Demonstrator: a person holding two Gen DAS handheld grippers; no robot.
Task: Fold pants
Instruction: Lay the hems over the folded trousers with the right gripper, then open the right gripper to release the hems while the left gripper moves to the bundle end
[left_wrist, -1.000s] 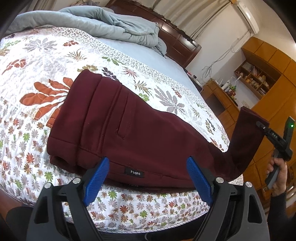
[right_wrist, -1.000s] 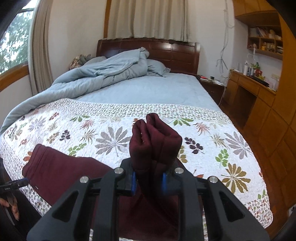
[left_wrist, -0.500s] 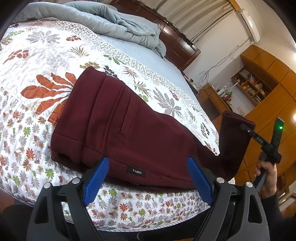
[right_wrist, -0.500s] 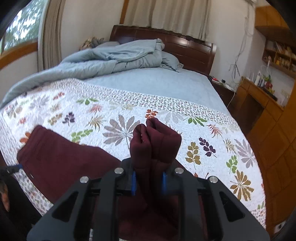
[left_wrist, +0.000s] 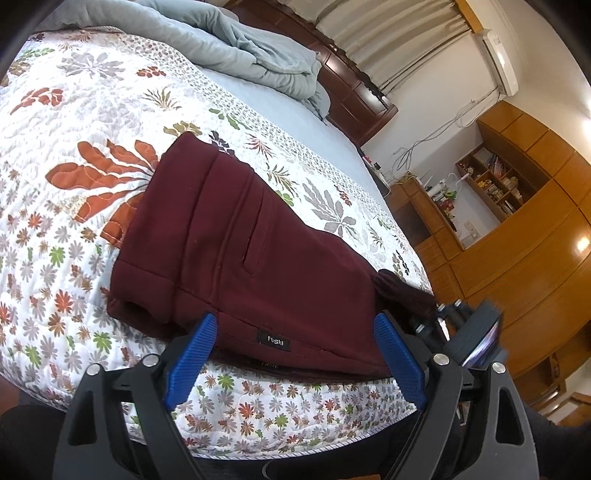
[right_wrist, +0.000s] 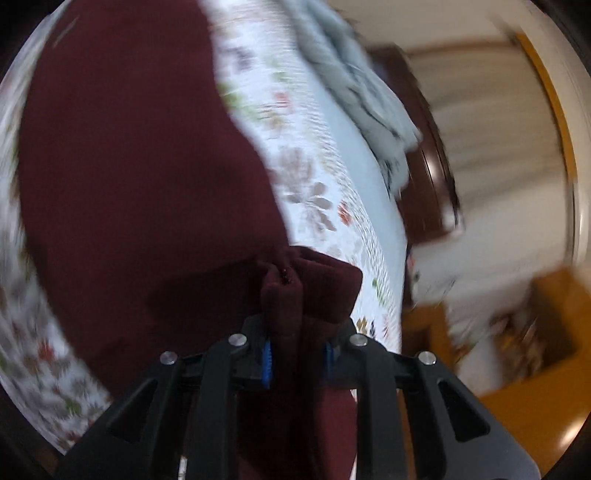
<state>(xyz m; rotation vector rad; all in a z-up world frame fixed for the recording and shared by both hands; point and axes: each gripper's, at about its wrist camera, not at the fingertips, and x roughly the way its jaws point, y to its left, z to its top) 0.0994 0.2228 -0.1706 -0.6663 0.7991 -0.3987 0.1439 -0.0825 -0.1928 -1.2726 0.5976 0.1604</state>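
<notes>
The dark red pants (left_wrist: 236, 254) lie on the floral quilt (left_wrist: 74, 122) near the bed's front edge, waistband end to the left. My left gripper (left_wrist: 291, 354) is open and empty, just in front of the pants' near edge with its black label. My right gripper (right_wrist: 297, 356) is shut on the bunched leg cuffs (right_wrist: 314, 288) and holds them over the pants (right_wrist: 147, 177). It also shows in the left wrist view (left_wrist: 443, 317), close beside my left gripper. The right wrist view is motion-blurred.
A rumpled grey-blue duvet (left_wrist: 229, 48) lies at the far end by the dark wooden headboard (left_wrist: 354, 99). Wooden cabinets and shelves (left_wrist: 517, 221) stand to the right of the bed.
My right gripper has swung the leg cuffs down and left, from raised at the right to close beside my left gripper over the pants. My left gripper has barely moved.
</notes>
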